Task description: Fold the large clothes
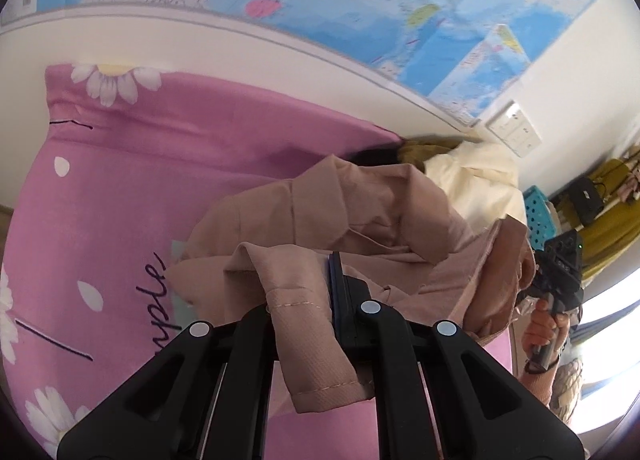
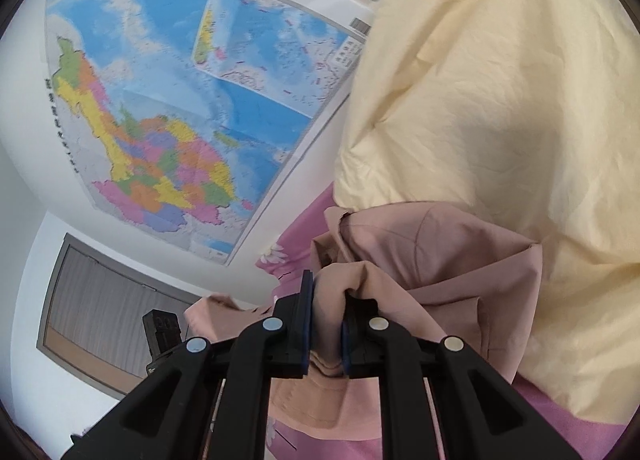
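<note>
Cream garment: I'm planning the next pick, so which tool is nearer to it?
Right. The right tool, clamped on the tan garment, sits beside the cream garment; the left tool holds tan cloth farther away.

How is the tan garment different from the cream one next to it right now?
The tan garment is dusty pink-brown; the cream garment is pale yellow. The tan garment is pinched by both the left tool and the right tool, while no tool touches the cream garment. The tan one is bunched and lifted; the cream one lies in a heap behind it. Both are rumpled and over the pink floral bedsheet.
</note>
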A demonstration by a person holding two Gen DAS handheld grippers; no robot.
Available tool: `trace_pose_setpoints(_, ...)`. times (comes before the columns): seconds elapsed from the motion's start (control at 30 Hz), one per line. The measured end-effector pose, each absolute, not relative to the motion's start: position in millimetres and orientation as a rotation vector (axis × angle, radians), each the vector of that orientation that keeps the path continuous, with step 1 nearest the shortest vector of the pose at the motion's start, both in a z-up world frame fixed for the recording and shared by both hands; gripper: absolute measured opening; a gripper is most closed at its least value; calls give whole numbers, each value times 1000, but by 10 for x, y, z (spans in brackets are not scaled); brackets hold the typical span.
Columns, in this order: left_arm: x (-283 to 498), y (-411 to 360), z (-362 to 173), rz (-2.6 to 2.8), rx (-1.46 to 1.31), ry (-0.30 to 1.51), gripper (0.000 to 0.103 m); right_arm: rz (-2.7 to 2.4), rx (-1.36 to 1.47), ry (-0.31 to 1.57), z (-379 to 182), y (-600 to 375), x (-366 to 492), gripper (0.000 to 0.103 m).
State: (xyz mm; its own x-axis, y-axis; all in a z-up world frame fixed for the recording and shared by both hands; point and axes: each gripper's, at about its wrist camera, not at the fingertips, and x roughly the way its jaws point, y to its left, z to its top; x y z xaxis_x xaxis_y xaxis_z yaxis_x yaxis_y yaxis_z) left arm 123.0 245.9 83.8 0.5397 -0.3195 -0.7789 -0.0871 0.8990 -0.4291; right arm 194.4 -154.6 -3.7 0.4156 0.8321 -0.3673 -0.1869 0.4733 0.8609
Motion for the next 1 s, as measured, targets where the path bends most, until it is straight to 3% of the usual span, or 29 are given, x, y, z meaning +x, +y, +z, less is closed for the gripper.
trace_pose_setpoints(0.43, 1837, 2561, 350, -83, -494, 1111, 12, 637, 853, 974, -308, -1537, 2244, 11)
trace_pose_setpoints(0.53, 1938, 2602, 211, -76, -523, 1138, 17, 609, 845, 990, -364, -1529, 2286, 22)
trace_pose_setpoints(0.67, 1977, 2634, 79, -61, -555, 1166, 24, 609, 766, 959, -258, -1495, 2223, 54)
trace_pose_setpoints(0.77, 1913, 2668, 102, -95, -584, 1135, 43, 617, 589, 897, -22, -1360, 2053, 61)
trace_pose_setpoints(0.83, 1826, 2705, 190, -134, -612, 1079, 67, 627, 440, 865, 104, -1186, 1927, 61)
trace_pose_setpoints(0.87, 1775, 2730, 251, -142, -619, 1044, 72, 638, 327, 846, 163, -1026, 1839, 61)
trace_pose_setpoints(1.0, 1620, 2787, 456, -150, -625, 970, 75, 659, -2, 803, 158, -430, 1678, 64)
